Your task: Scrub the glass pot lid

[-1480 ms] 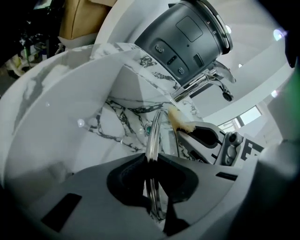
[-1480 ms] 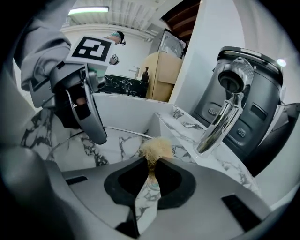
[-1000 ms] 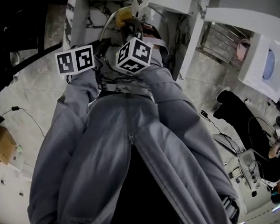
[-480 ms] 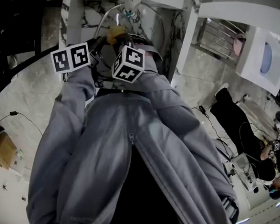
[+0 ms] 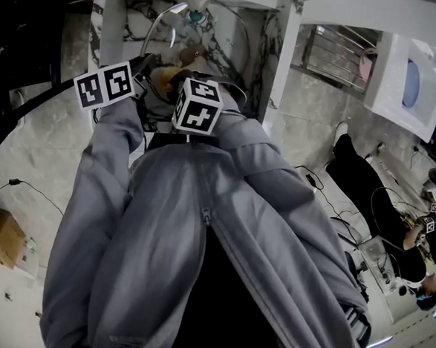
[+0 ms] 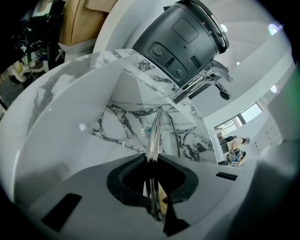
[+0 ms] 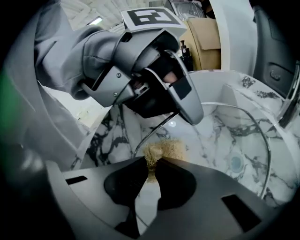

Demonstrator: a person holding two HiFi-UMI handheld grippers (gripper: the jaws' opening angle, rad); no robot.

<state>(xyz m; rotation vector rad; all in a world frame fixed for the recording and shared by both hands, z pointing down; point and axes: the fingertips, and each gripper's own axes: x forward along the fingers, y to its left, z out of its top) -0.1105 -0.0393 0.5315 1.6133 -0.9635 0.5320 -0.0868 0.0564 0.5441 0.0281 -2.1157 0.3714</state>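
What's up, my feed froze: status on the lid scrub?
Left gripper shut on lid rim. Right gripper shut on scrubber, at the glass. Lid over sink, nothing blocking.

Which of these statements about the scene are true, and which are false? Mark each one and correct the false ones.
1. The left gripper grips the glass lid by its rim. True.
2. The right gripper is empty. False: its jaws are shut on a tan scrubber.
3. The lid lies flat on the floor. False: it is held up over the marble sink.
4. The person wears a grey jacket. True.
5. The scrubber is far from the lid. False: it sits right against the glass.
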